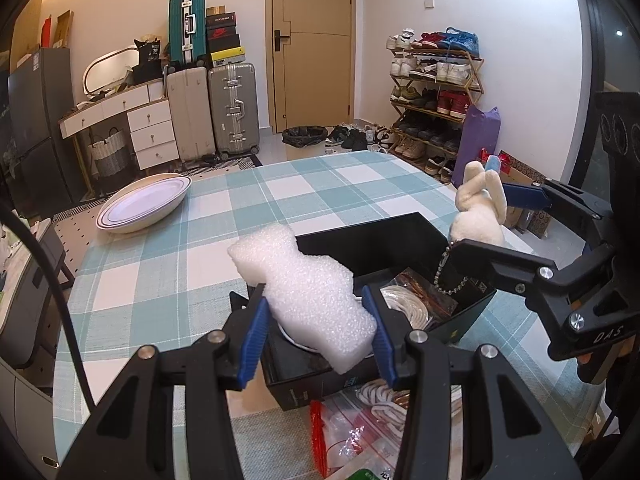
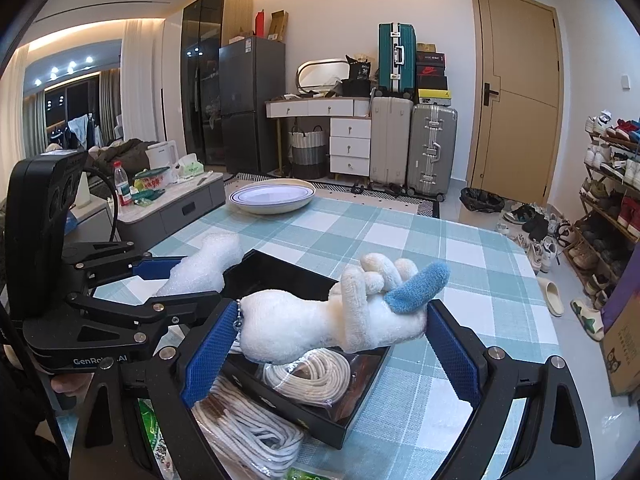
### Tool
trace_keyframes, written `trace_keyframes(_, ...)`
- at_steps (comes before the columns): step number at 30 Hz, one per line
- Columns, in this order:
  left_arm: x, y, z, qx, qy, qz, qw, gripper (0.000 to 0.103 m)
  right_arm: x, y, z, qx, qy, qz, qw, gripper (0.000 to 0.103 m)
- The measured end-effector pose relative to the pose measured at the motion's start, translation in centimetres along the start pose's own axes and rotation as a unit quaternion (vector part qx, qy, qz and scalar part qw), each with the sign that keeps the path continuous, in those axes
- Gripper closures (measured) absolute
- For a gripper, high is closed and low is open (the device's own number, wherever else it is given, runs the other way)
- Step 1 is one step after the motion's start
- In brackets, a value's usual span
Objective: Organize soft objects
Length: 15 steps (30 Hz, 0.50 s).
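- Left wrist view: left gripper [image 1: 318,330] has its jaws pinching a white foam block [image 1: 308,292] across the narrow end; the block hangs over the near corner of the open black box [image 1: 404,236] on the checked table [image 1: 160,272].
- The foam looks very light and springy; it dents at the pads, so a mid-body hold with mild squeeze seems safest.
- Same view: right gripper [image 1: 480,216] holds a plush rabbit [image 1: 478,208] above the box's far-right edge, its ball chain [image 1: 448,276] dangling.
- Right wrist view: right gripper [image 2: 332,340] jaws are closed on the plush rabbit [image 2: 332,320], lying sideways over the black box [image 2: 280,276]; a blue plush part [image 2: 418,286] sticks out.
- The rabbit is soft and floppy; gripping the body beats gripping the ears.
- A bagged rope coil [image 2: 312,372] already lies in the box; another [image 2: 244,436] sits outside, nearer the camera.
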State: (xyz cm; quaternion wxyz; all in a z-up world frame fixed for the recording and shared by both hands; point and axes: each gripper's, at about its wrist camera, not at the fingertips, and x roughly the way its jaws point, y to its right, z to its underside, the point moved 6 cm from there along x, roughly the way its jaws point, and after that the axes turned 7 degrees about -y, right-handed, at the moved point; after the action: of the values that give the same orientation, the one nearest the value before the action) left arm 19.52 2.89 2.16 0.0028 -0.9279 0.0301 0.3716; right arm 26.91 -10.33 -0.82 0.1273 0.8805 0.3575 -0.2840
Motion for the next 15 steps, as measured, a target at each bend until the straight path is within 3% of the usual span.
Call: trace_keyframes(15, 2.3, -0.1, 0.2, 0.017, -0.021, -0.01, 0.9996, 0.057, 3.4, 0.3, 0.1, -0.023, -0.025, 0.022, 0.999, 0.009)
